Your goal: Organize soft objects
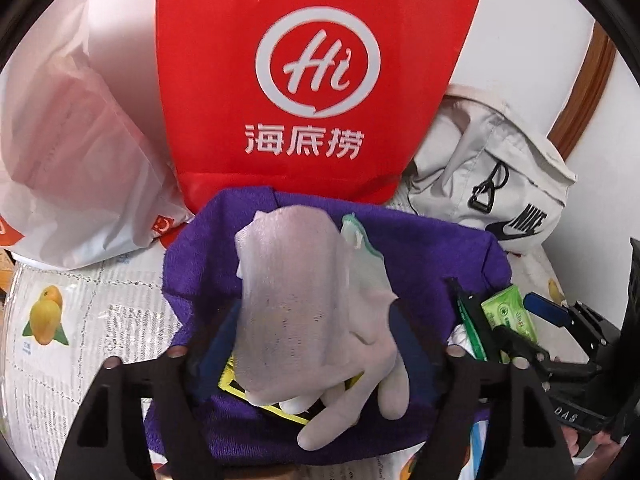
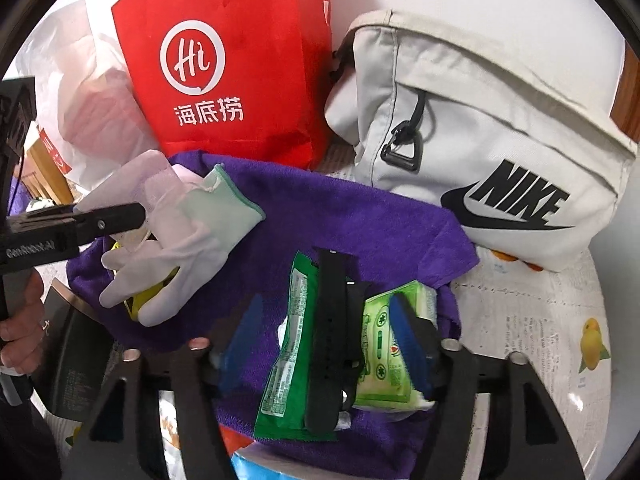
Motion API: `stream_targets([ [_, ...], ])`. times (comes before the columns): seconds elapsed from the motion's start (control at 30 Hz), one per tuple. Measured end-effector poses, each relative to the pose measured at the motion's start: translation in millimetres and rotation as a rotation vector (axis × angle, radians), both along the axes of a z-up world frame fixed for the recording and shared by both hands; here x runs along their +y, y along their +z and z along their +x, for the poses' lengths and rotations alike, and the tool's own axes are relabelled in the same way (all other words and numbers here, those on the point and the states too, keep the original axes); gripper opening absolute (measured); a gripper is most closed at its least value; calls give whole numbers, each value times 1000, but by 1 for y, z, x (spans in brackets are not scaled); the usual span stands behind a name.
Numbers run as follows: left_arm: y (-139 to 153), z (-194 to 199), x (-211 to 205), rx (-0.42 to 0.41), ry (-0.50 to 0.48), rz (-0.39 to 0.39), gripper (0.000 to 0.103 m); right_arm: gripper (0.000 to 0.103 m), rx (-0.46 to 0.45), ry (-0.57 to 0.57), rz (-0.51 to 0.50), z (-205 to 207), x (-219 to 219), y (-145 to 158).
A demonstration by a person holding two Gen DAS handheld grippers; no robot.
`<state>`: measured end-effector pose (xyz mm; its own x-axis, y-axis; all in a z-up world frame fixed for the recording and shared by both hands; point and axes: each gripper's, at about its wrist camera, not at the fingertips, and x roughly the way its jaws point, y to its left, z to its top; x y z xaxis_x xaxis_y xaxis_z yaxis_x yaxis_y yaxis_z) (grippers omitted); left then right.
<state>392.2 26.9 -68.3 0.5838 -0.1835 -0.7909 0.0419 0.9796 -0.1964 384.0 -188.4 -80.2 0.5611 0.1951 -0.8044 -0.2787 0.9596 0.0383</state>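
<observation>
My left gripper stands released, its jaws apart on either side of the glove, which lies on the purple towel with its fingers toward me and its long axis along my line of reach. My right gripper is also released, astride the black strap and green packets, which lie lengthwise away from me. The glove is nearer my left hand; I judge it the next pick.

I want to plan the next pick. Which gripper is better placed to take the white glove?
Left, probably. The left gripper is open around the white glove; the right gripper stands over the black strap.
</observation>
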Motion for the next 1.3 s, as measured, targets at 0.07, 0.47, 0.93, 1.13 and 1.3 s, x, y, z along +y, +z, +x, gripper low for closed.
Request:
stream_targets([
  [0.07,6,-3,0,-6,5,5,83,70,-9,-5,-3,-4,-1,4],
  [0.47,39,-44,10,-22,54,52,94,80,-33,-57,22,-45,-8,36],
  [0.93,84,-153,18,-87,118,156,95,83,-99,-60,66,-134,3,85],
  [1.13,94,-202,18,-109,134,144,98,98,-161,-73,27,-184,4,101],
  [1.3,100,-241,15,-123,152,136,103,103,-180,-83,24,-221,1,110],
])
